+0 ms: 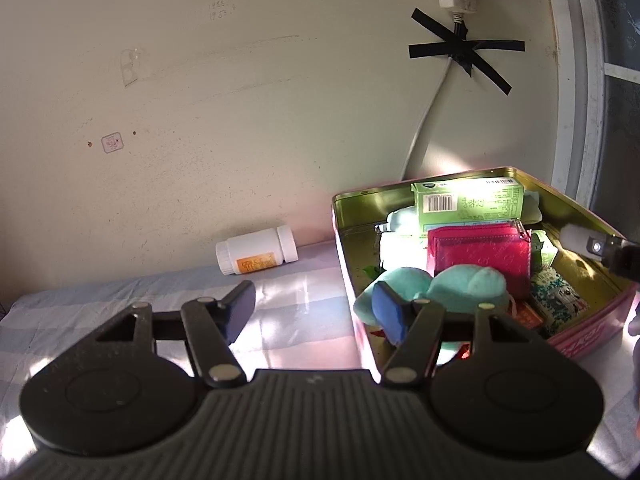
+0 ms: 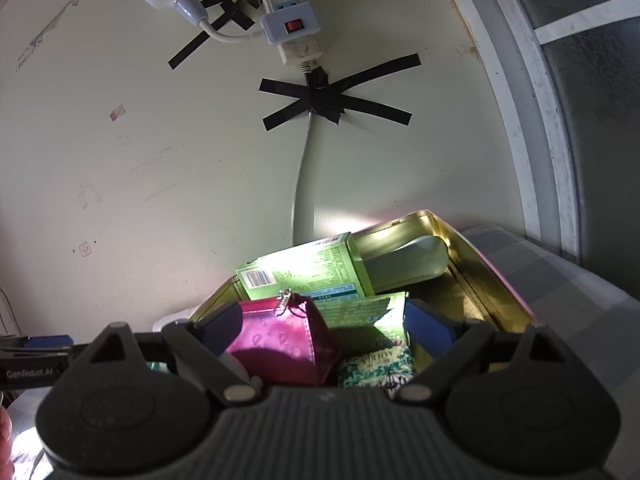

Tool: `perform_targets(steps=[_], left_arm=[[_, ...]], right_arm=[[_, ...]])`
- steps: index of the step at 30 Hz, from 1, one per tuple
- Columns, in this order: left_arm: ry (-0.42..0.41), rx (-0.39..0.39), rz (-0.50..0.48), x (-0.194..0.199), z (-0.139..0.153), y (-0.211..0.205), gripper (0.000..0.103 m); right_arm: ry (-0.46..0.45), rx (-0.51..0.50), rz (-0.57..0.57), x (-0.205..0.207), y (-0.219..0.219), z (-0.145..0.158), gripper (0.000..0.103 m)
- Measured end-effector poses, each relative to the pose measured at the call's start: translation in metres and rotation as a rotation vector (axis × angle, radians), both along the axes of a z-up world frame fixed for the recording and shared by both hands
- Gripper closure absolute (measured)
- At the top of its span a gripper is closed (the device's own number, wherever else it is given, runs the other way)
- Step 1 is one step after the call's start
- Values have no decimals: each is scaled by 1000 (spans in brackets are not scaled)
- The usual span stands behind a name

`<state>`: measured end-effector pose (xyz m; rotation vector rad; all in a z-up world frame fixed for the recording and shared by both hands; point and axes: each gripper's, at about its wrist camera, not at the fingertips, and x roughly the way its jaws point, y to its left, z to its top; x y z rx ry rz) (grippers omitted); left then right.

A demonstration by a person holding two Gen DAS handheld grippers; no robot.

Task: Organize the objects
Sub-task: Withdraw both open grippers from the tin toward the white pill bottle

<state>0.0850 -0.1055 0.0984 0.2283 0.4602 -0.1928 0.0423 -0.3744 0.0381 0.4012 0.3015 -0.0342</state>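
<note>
tin (image 1: pixel 592 216) of gold metal with pink outer wall, sitting on checked cloth (image 1: pixel 120 300) by the wall, packed with small goods. left tongs (image 1: pixel 314 306) spread apart and empty, pads clear of everything: left pad over bare cloth, right pad in front of the teal plush toy (image 1: pixel 464 280) at the tin's near corner, contact impossible to tell. white pill bottle (image 1: pixel 258 250) with orange label lying on its side on the cloth, outside the tin, beyond the left tongs and well apart from them; label print too small to read. right tongs (image 2: pixel 326 326) also wide and gripping nothing, hovering over the tin with magenta embossed wallet (image 2: pixel 280 340) and green patterned packet (image 2: pixel 376 360) between the fingers, pads not pressing either. "virjoy" legible on that packet. green carton (image 2: pixel 304 272) with barcode and fine print leaning at the tin's back, text unreadable. "genrobot.ai" printed on the other tool's side at the left edge of the right wrist view. power strip (image 2: pixel 288 24) with red switches taped to the wall above.
</note>
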Motion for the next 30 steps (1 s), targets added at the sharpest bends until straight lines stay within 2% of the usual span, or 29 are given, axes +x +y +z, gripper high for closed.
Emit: perform_targets(steps=[3, 10, 15, 19, 21, 22, 25, 29, 30], left_arm=[[2, -18, 11, -1, 1, 16, 36], [25, -80, 71, 9, -10, 60, 32], [35, -51, 140, 22, -31, 106, 32], [76, -101, 260, 41, -51, 160, 32], [93, -151, 326, 48, -61, 184, 32], [108, -176, 342, 51, -65, 193, 32], [144, -236, 350, 57, -67, 210, 32], [147, -308, 345, 54, -63, 221, 32], [152, -322, 339, 53, -62, 223, 32]], right_arm=[[-10, -10, 12, -4, 10, 12, 11], [-38, -149, 143, -3, 74, 44, 11], [-16, -181, 257, 20, 131, 63, 11], [38, -174, 362, 57, 179, 79, 11], [65, -170, 397, 85, 209, 83, 2], [79, -175, 394, 102, 225, 82, 2], [157, -207, 338, 161, 267, 71, 1], [296, -296, 212, 239, 303, 33, 0], [305, -334, 184, 251, 309, 25, 0]])
